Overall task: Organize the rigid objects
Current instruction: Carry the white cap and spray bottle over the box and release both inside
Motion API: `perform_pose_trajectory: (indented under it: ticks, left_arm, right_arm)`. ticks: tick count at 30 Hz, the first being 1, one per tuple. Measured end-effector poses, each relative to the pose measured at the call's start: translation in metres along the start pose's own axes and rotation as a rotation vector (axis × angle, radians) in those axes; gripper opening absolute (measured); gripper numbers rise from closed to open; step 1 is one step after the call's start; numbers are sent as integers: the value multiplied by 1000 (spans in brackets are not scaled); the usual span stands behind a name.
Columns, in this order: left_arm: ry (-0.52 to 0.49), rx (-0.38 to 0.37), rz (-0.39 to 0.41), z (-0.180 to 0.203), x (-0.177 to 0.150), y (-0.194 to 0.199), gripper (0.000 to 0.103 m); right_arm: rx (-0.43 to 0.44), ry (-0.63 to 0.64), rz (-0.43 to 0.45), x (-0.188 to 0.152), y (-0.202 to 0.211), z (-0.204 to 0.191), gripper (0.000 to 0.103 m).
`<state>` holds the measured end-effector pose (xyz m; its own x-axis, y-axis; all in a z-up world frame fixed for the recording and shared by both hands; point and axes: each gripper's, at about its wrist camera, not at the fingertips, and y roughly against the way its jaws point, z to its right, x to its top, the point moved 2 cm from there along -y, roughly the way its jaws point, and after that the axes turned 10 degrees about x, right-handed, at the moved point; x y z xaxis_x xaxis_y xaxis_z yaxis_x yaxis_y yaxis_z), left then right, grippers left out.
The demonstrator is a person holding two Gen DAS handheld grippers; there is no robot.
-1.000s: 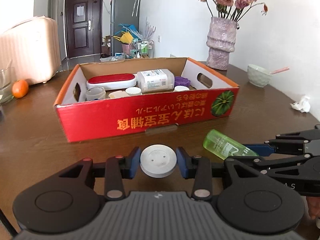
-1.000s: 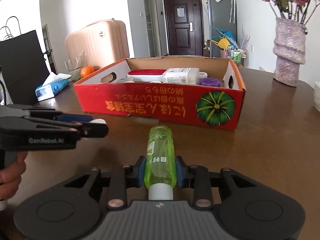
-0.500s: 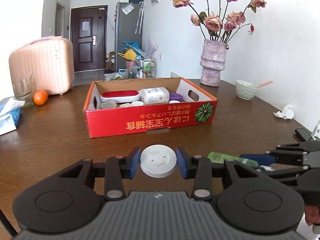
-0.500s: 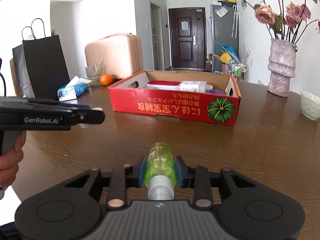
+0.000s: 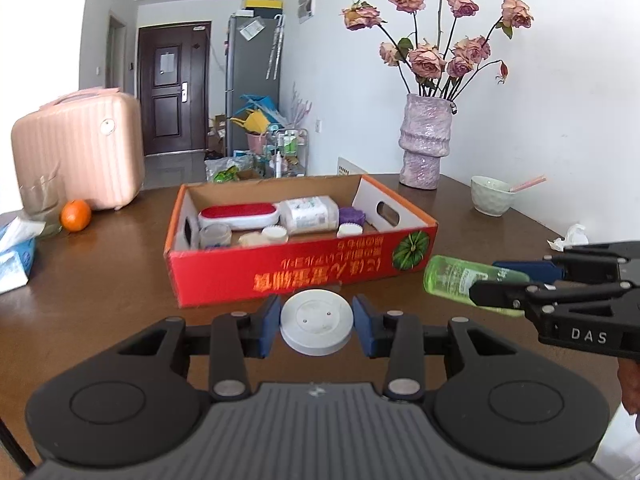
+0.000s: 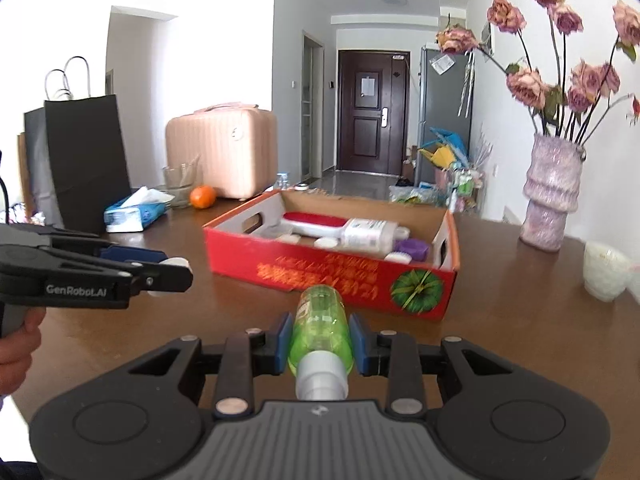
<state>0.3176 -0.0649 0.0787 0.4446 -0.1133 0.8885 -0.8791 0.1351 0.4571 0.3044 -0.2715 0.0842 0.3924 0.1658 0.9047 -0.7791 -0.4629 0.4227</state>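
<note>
Your left gripper (image 5: 316, 322) clamped a white disc (image 5: 316, 327) between its blue pads, held above the table (image 5: 100, 280), short of the red box (image 5: 304, 276). Your right gripper (image 6: 320, 340) gripped a green bottle (image 6: 320, 330) by its body, cap toward the camera, base aimed at the box. Box held a red-topped brush (image 5: 238, 215), a white jar (image 5: 308, 214) lying on its side, and small lids. Both grippers hung side by side, apart.

The red box's (image 5: 304, 276) near wall hides the lower parts of the things inside it — the small white pieces are too small to name. The bowl (image 6: 606, 270) at the right wrist view's edge is blurred, perhaps white — the flowers (image 6: 560, 80) there smear too.
</note>
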Motion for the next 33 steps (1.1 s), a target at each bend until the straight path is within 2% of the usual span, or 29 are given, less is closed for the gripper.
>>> perform_pose_trajectory:
  ticks: [5,9,14,22,24,27,31,33]
  left_arm:
    - [-29,-27,23,6,26,-33,40]
    - [-19,-44,-4,4,43,-71,40]
    - [-24,-49,-32,1,60,-124,40]
    - [-57,-104,-83,5,71,-188,40]
    - [-70,-110,-90,6,68,-198,40]
    - [-104,-131,-120,8,60,-213,40]
    - [-91,-154,-122,6,56,-220,47]
    - [-71,-170,-128,4,56,-222,53]
  right_arm:
    - [-15,43,34,31,-24,20,30]
    - [-17,44,51,57,-54,44,30]
    - [4,17,26,77,-102,75,30]
    - [49,-89,-41,74,-174,107,29]
    - [59,-99,-50,70,-186,110,21]
    - [56,-109,-24,70,-196,114,21]
    - [70,-132,13,65,-202,116,22]
    - [67,-143,36,62,-205,115,24]
